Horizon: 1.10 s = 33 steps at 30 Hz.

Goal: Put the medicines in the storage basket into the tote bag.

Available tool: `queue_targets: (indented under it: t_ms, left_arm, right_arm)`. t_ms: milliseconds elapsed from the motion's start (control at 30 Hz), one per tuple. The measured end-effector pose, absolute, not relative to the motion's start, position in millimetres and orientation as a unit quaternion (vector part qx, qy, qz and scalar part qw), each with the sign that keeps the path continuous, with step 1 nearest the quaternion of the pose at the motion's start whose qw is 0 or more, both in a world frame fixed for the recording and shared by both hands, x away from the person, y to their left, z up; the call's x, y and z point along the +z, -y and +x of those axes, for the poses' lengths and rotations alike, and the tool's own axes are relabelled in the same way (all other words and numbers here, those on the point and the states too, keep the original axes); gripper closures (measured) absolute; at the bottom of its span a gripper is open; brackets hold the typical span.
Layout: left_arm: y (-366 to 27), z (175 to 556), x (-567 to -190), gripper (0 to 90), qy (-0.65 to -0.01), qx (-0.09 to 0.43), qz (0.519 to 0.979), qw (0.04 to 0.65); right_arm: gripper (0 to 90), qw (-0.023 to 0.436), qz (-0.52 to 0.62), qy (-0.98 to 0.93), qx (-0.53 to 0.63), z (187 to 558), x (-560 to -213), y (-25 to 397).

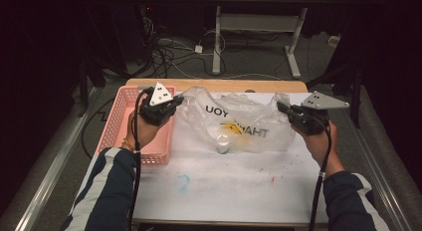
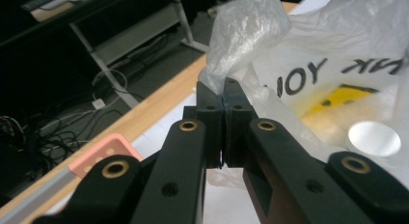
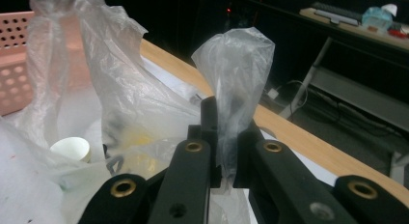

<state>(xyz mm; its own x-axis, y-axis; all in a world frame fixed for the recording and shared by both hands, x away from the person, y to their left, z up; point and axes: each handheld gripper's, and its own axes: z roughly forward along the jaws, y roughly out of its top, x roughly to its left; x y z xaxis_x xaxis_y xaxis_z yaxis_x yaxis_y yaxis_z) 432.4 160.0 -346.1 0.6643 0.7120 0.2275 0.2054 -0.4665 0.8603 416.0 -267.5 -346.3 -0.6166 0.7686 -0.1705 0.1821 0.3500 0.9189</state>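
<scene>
A clear plastic bag (image 1: 234, 122) with black lettering and a yellow mark lies spread across the white table top (image 1: 229, 181). My left gripper (image 1: 175, 99) is shut on the bag's left handle (image 2: 243, 31), which bunches up above the closed jaws. My right gripper (image 1: 281, 107) is shut on the other handle (image 3: 236, 64), a twisted loop of film rising between its jaws. A small white cup (image 1: 222, 143) lies inside the bag; it shows through the film as a cup (image 2: 374, 138) in the left gripper view and a cup (image 3: 71, 148) in the right gripper view.
A pink perforated basket (image 1: 130, 122) stands on the table's left side, under my left hand. The table's wooden far edge (image 1: 219, 84) runs behind the bag. Desk legs and cables (image 1: 199, 47) are on the floor beyond. Blue and red marks stain the table top.
</scene>
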Motion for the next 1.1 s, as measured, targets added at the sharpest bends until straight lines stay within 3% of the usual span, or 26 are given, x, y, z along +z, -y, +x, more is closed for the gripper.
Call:
queue_targets:
  t_ms: [1100]
  left_arm:
    - [-135,489,-324,86.0,-0.323,0.313,0.777,0.440]
  right_arm:
    - [89.0,0.339,0.401,-0.740,0.420,494,-339,272]
